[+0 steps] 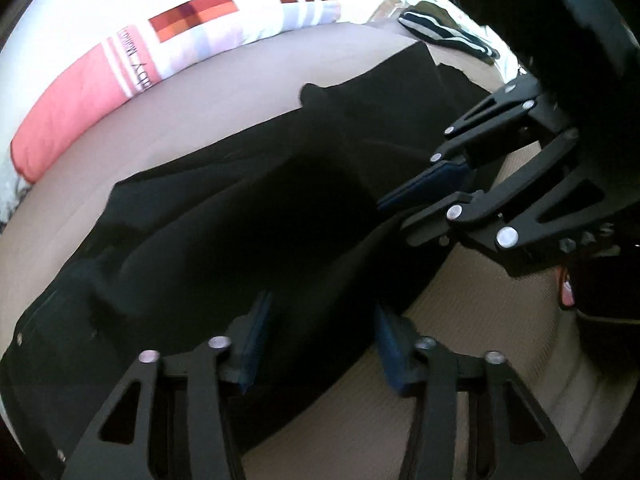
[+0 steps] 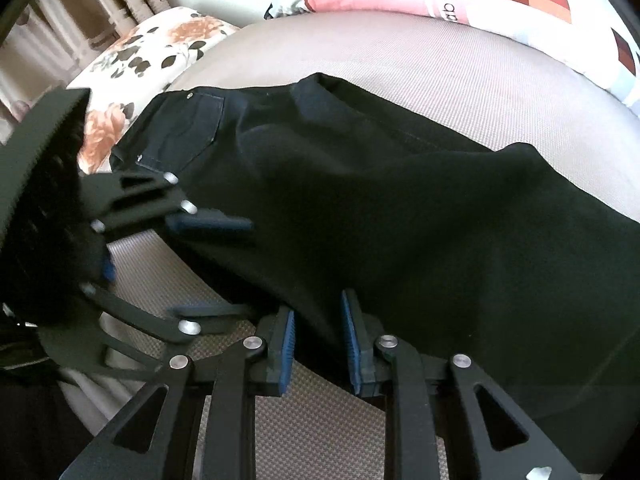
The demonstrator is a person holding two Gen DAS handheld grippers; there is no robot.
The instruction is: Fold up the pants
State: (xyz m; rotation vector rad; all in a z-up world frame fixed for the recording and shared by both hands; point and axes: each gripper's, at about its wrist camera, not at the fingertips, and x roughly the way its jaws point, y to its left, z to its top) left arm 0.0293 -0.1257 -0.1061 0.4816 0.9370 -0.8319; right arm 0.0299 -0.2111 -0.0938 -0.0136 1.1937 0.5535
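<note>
A: Pants, black, laid across the beige mattress. Waist and back pocket toward the floral pillow, legs run off the other way. Looks folded leg on leg already, judging by the doubled edge.

B: Grippers?

A: Both at the near edge. Left gripper has its jaws apart, cloth between the blue pads, not clamped. Right gripper same: jaws spread, the edge sits in the gap, nothing pinched that I can see.

B: How will it handle?

A: Denim-like, so medium weight, limp but with some body. Not slippery, not fragile. It'll sag between two grip points and drag on the mattress weave.

B: Where to grab?

A: I'd take the doubled near edge, both layers, hands well apart. A single-layer pinch would likely peel the legs open.
</note>
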